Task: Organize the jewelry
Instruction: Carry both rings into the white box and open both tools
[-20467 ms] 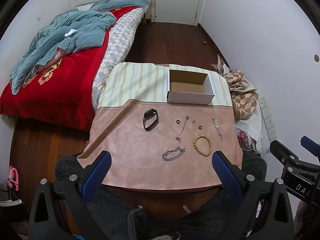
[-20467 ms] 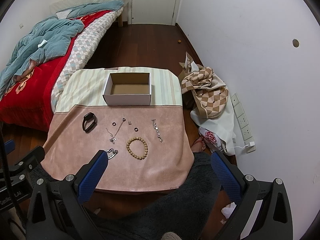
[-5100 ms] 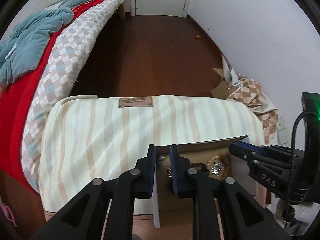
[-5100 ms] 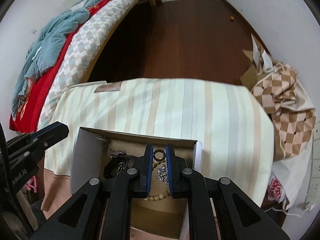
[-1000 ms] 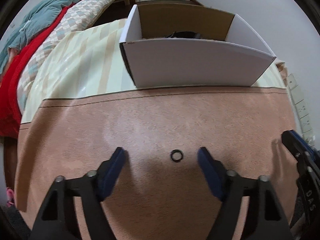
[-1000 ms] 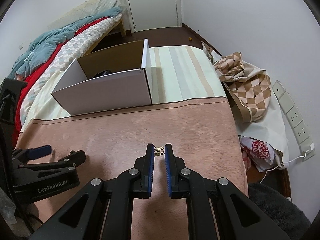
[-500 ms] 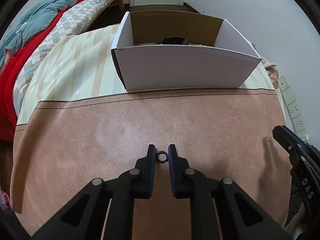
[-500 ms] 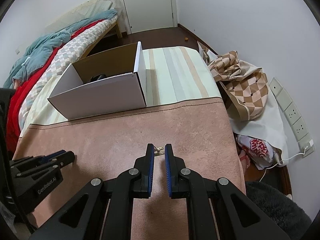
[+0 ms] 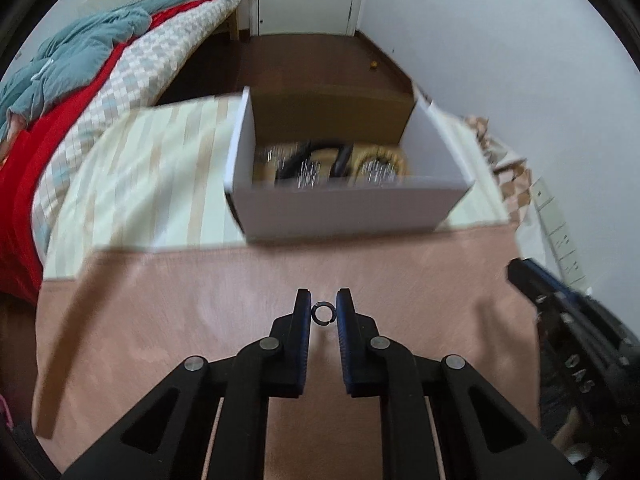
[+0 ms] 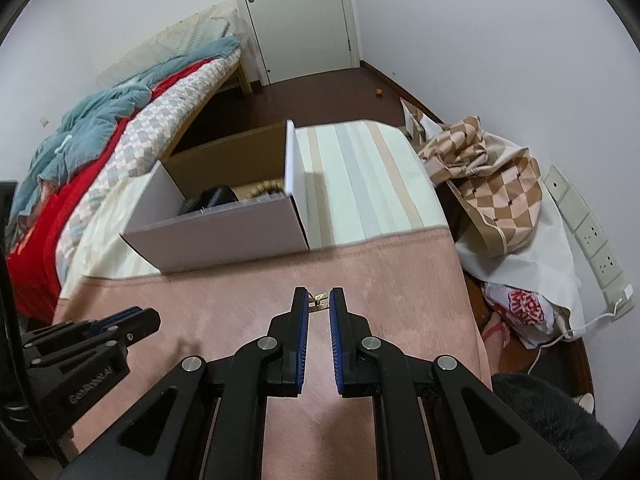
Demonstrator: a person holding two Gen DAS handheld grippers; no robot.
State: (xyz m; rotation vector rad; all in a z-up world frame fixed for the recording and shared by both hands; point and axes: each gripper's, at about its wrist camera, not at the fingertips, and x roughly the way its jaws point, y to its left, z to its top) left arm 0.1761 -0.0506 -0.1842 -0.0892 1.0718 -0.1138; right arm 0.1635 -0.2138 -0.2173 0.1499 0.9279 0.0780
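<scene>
My left gripper [image 9: 323,307] is shut on a small black ring [image 9: 322,313] and holds it above the pink cloth [image 9: 180,312]. My right gripper [image 10: 319,303] is shut on a small gold earring [image 10: 319,302] above the same cloth [image 10: 400,300]. The white cardboard box [image 9: 344,212] stands ahead on the striped cloth; inside it lie a black band [image 9: 316,156], a bead bracelet [image 9: 380,160] and silver chains, blurred. The box also shows in the right wrist view [image 10: 224,236]. Each gripper shows in the other's view: the right one [image 9: 560,320], the left one [image 10: 88,340].
A bed with red and teal covers [image 10: 100,120] lies to the left. A checked cloth bag [image 10: 488,184] and wall sockets [image 10: 588,232] are at the right. A white door [image 10: 296,16] stands at the back. A dark furry rug [image 10: 540,420] lies under the table.
Both grippers have risen from the pink cloth and moved toward the box, the left with the black ring, the right with the earring. The box interior now shows more.
</scene>
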